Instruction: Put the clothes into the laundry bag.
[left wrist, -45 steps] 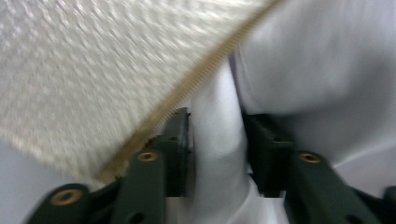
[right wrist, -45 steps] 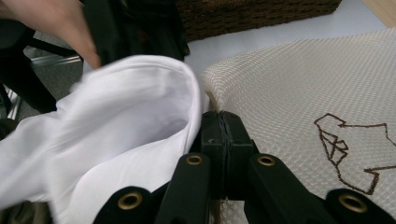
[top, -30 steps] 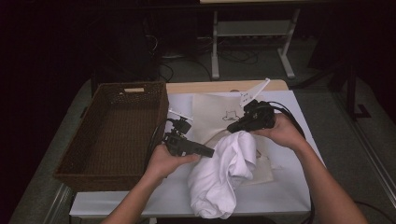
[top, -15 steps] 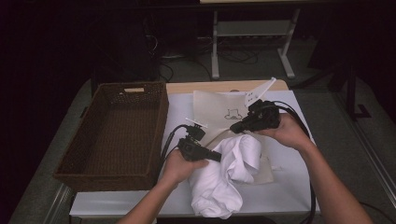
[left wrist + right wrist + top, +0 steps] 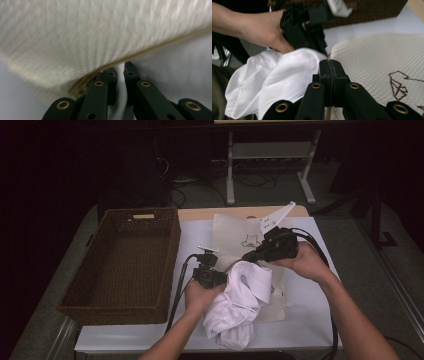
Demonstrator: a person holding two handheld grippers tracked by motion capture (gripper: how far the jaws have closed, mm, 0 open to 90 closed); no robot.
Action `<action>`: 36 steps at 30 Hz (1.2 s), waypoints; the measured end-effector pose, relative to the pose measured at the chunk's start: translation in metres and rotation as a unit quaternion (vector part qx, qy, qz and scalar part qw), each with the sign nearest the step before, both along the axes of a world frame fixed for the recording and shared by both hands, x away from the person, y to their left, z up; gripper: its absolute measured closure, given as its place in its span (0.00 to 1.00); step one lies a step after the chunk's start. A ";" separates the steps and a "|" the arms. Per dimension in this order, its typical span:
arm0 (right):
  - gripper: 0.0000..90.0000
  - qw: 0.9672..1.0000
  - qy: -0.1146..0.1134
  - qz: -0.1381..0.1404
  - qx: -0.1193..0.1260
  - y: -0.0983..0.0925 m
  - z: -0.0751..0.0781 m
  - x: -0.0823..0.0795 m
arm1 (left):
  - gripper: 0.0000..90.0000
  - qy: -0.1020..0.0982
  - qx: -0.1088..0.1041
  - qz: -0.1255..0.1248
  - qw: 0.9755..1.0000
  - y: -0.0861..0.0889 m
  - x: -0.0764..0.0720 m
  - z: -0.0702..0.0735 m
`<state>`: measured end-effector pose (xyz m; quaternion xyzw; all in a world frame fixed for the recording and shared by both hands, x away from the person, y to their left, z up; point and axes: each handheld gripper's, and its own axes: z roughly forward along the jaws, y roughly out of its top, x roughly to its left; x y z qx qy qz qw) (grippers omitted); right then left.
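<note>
Table: white sheet [image 5: 310, 285], brown wicker basket [image 5: 120, 265] beyond my left gripper [image 5: 212, 279].
High view: white cloth garment [image 5: 240, 305] half inside cream mesh bag [image 5: 235, 232], between both grippers.
Left gripper view: jaws just closed, pinching garment by bag's zip edge [image 5: 105, 67].
Right gripper view: right gripper [image 5: 331, 65] clamped on bag rim; stuffing remains.

From the left gripper view, the left gripper [image 5: 120, 75] has its two black jaws rising from the bottom edge, and they have just been closing. A narrow fold of white cloth [image 5: 121, 100] is pinched between them, running down through the slim gap. Just above the jaw tips a cream woven bag [image 5: 95, 37] spreads across the upper part, blurred, its tan-stitched edge [image 5: 150, 50] slanting from lower left up to the right. To either side lies a pale surface [image 5: 180, 72].
</note>
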<state>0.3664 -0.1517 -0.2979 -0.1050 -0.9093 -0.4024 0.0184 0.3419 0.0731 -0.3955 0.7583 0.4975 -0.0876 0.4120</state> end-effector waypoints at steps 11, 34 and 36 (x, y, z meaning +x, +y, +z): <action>0.99 0.999 0.023 -0.006 -0.033 -0.006 -0.024 0.001 | 0.63 -0.011 0.018 -0.035 0.999 0.020 -0.017 0.030; 0.99 0.999 0.017 -0.013 -0.048 -0.004 -0.027 0.004 | 0.49 0.032 0.019 -0.164 0.986 0.006 -0.038 -0.008; 0.99 0.999 0.018 -0.012 -0.049 -0.003 -0.027 0.004 | 0.69 0.016 0.026 -0.158 0.987 0.002 -0.040 -0.011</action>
